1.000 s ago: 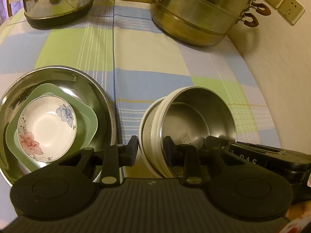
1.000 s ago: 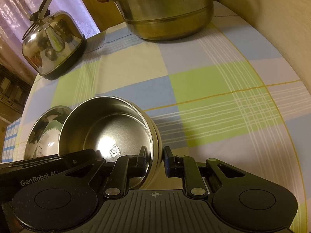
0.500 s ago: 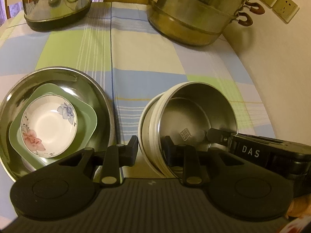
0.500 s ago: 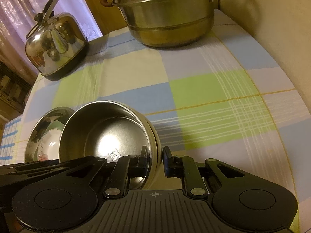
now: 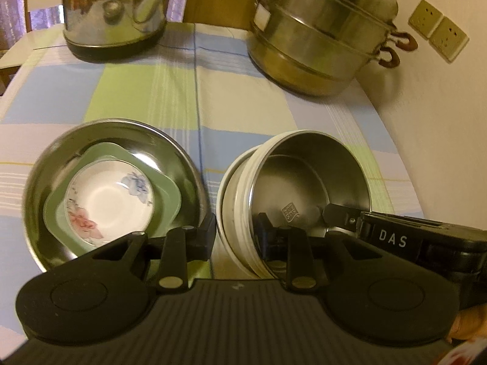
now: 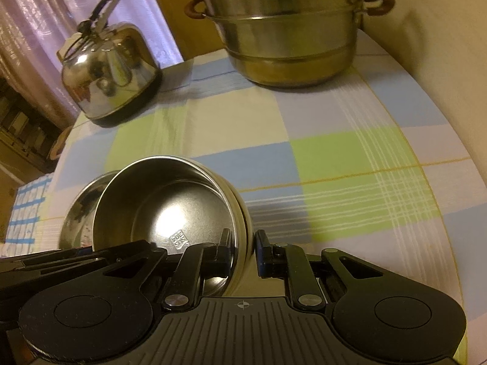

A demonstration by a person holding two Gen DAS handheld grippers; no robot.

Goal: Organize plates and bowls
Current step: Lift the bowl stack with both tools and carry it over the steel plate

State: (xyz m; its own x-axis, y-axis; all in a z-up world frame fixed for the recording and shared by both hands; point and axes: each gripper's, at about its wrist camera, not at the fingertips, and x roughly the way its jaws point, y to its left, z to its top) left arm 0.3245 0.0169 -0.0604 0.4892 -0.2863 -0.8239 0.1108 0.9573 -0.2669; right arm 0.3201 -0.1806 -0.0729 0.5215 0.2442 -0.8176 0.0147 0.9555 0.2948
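Note:
A steel-lined bowl (image 5: 304, 182) sits nested in a white bowl (image 5: 226, 200), and the pair is tilted towards me above the checked tablecloth (image 5: 243, 106). My left gripper (image 5: 236, 235) is shut on the left rim of this stack, one finger inside and one outside. At the opposite rim my right gripper (image 6: 243, 248) is shut on the same stack (image 6: 170, 206); its inner finger (image 5: 334, 213) shows inside the bowl. To the left a large steel bowl (image 5: 170, 152) holds a green square dish (image 5: 164, 182) with a white floral bowl (image 5: 109, 200) in it.
A shiny kettle (image 5: 112, 15) stands at the back left and a stacked steamer pot (image 5: 316, 39) at the back right. A wall with sockets (image 5: 438, 33) borders the table on the right. A blue-striped cloth (image 6: 24, 213) lies off the table's left edge.
Both grippers have risen together with the nested bowls held between them. The kettle, the pot and the large bowl now sit lower and further off in both views.

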